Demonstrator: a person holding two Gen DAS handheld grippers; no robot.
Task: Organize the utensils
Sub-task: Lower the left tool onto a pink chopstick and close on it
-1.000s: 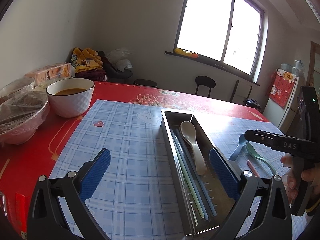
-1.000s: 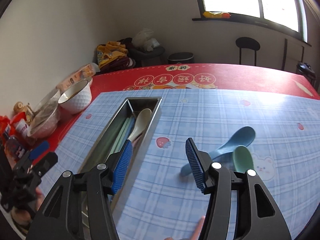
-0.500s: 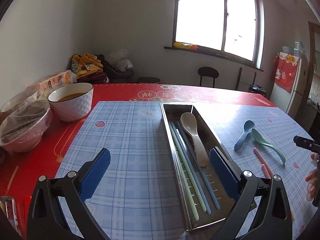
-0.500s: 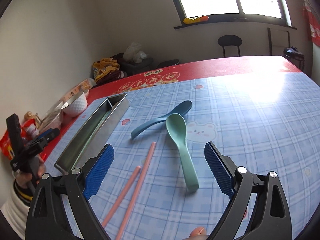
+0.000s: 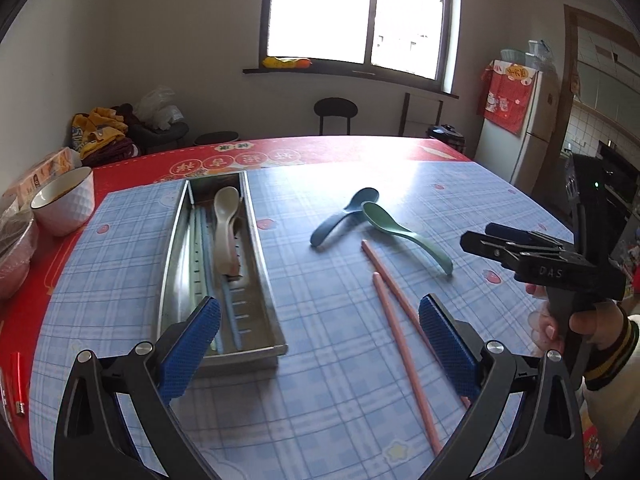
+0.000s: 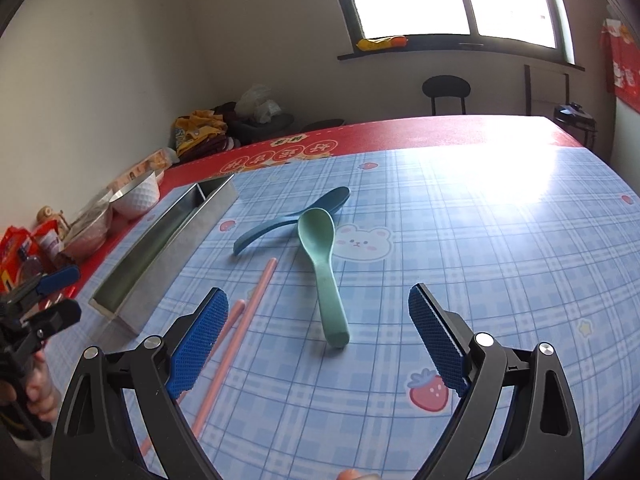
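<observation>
A steel utensil tray (image 5: 173, 264) (image 6: 160, 248) holds a beige spoon (image 5: 225, 224) and green and blue chopsticks (image 5: 204, 248). On the mat to its right lie a blue spoon (image 5: 344, 216) (image 6: 288, 216), a green spoon (image 5: 404, 232) (image 6: 324, 264) and two pink chopsticks (image 5: 400, 320) (image 6: 236, 332). My left gripper (image 5: 316, 344) is open and empty above the tray's near end. My right gripper (image 6: 316, 344) is open and empty just short of the green spoon's handle; it also shows in the left wrist view (image 5: 504, 240).
A blue checked mat (image 6: 480, 280) covers a red table (image 5: 320, 152). A white bowl of liquid (image 5: 64, 200), a covered bowl (image 5: 12, 252) and snack packets (image 6: 20, 248) stand along the left edge. Chairs and a fridge (image 5: 524, 120) stand beyond the table.
Both grippers have swung right from the tray toward the loose utensils. The right gripper's jaws have opened wide and it now faces the green spoon. No utensil has moved.
</observation>
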